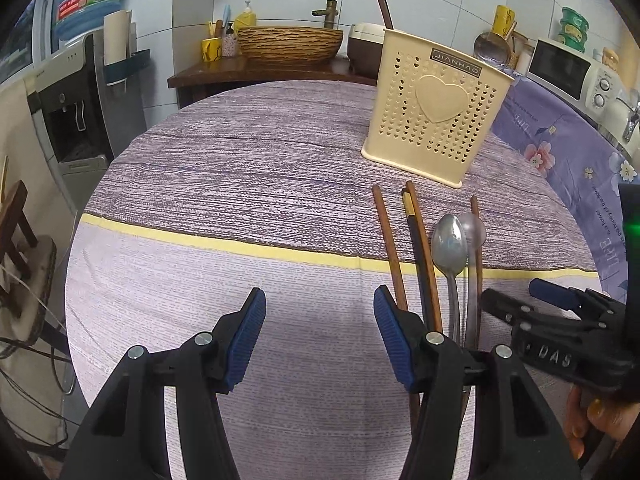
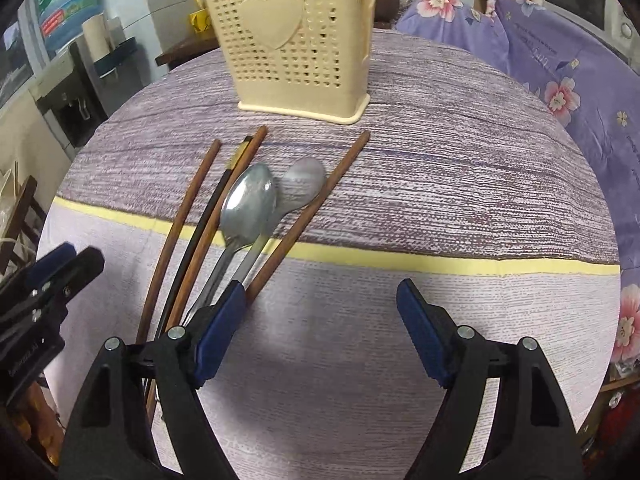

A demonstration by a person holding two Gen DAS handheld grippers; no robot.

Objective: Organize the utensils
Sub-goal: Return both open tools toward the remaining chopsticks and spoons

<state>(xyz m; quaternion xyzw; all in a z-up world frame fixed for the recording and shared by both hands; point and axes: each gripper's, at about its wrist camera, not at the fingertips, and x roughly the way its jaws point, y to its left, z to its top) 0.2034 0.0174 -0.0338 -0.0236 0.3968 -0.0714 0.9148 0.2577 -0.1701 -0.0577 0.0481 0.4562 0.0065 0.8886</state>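
A cream plastic utensil holder (image 1: 434, 114) with heart-shaped holes stands upright at the far side of the round table; it also shows in the right wrist view (image 2: 298, 36). In front of it lie several brown chopsticks (image 2: 192, 208), a black one (image 2: 204, 216) and two metal spoons (image 2: 248, 204) side by side on the cloth. They also show in the left wrist view (image 1: 448, 244). My left gripper (image 1: 320, 340) is open and empty, left of the utensils. My right gripper (image 2: 320, 334) is open and empty, right of them, its left finger over their handles.
The table (image 1: 224, 184) wears a purple striped cloth with a yellow band. A floral purple cloth (image 2: 560, 64) covers the surface to the right, with a microwave (image 1: 572, 68) behind. A water dispenser (image 1: 76, 100) stands at left. A wicker basin (image 1: 290, 44) sits on a back shelf.
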